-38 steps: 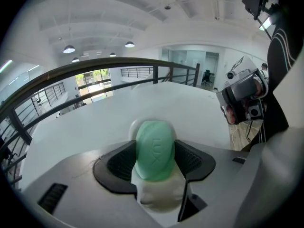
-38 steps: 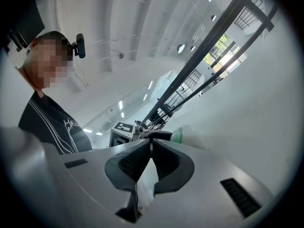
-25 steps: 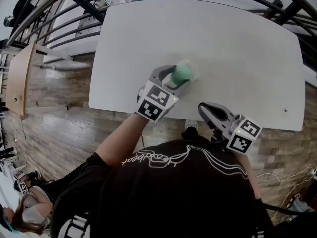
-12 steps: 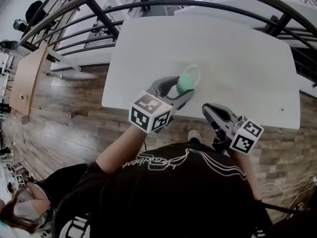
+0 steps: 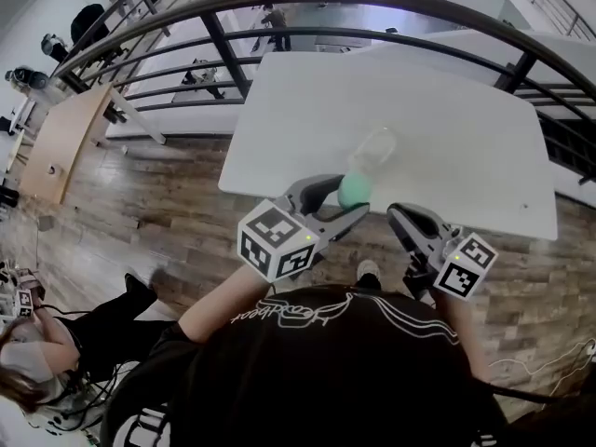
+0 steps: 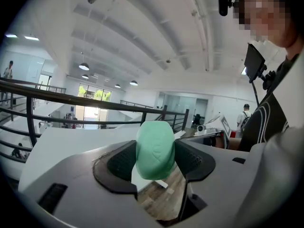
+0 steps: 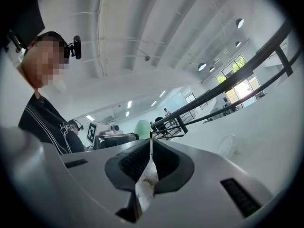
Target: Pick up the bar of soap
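The bar of soap (image 5: 355,190) is pale green and rounded. My left gripper (image 5: 353,196) is shut on it and holds it in the air over the near edge of the white table (image 5: 447,128). In the left gripper view the soap (image 6: 155,149) stands upright, pinched between the two dark pads of the left gripper (image 6: 155,159). My right gripper (image 5: 399,217) is just right of the soap at the table's front edge, shut with nothing in it. In the right gripper view the right gripper (image 7: 151,152) has its jaws closed together, and the soap (image 7: 142,128) shows beyond them.
A clear, empty dish (image 5: 374,147) lies on the table just beyond the soap; the dish (image 7: 228,145) also shows in the right gripper view. A dark metal railing (image 5: 223,49) curves round the table's far side. Wood floor lies below, with a seated person (image 5: 28,361) at lower left.
My left gripper has drawn back toward me with the soap, off the clear dish to the table's near edge. The right gripper has barely moved.
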A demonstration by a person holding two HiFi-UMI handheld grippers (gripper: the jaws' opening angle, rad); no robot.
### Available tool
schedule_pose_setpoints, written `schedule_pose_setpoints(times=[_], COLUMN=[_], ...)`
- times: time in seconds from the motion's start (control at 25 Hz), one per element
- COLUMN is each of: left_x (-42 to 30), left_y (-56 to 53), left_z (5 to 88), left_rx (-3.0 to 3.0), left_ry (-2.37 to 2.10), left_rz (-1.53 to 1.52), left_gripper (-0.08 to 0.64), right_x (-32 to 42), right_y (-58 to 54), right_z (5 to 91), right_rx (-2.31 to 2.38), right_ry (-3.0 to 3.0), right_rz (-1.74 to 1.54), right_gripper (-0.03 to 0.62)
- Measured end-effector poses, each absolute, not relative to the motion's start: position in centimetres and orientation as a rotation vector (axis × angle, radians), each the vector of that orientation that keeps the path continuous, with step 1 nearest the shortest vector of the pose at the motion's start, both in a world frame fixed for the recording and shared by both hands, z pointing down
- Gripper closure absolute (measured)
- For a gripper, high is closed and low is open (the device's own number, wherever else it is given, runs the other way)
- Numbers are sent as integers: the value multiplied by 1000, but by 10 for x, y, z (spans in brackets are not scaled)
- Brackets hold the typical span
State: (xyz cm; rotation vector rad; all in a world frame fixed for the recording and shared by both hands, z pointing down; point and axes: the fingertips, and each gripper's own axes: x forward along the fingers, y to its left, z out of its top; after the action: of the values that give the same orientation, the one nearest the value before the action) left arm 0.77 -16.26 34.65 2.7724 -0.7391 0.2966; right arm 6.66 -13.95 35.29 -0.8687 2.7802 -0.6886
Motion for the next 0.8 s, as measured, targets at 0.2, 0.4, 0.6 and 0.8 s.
schedule_pose_setpoints(times=[0.2,0.4,0.6,0.8], left_x=[-26,-46,-82,-78], left_y=[-103,-76,-42,-27], left_z=[334,327,344,332], left_rx=[2795,2780,2811,2863], left_ry=[-725,-717,-685,-651], left_rz=[261,253,243,260], left_gripper=[298,299,299,299], right_x=[38,21,-17,-19], right_y=[-85,-59,-23,-10], right_z=[333,312,326,322], right_rx=[-880,-895,-906,-899], right_ry=[2810,2822,2827,2816], right_rz=[-634,-601,-544,-562], right_gripper=[574,574,574,574])
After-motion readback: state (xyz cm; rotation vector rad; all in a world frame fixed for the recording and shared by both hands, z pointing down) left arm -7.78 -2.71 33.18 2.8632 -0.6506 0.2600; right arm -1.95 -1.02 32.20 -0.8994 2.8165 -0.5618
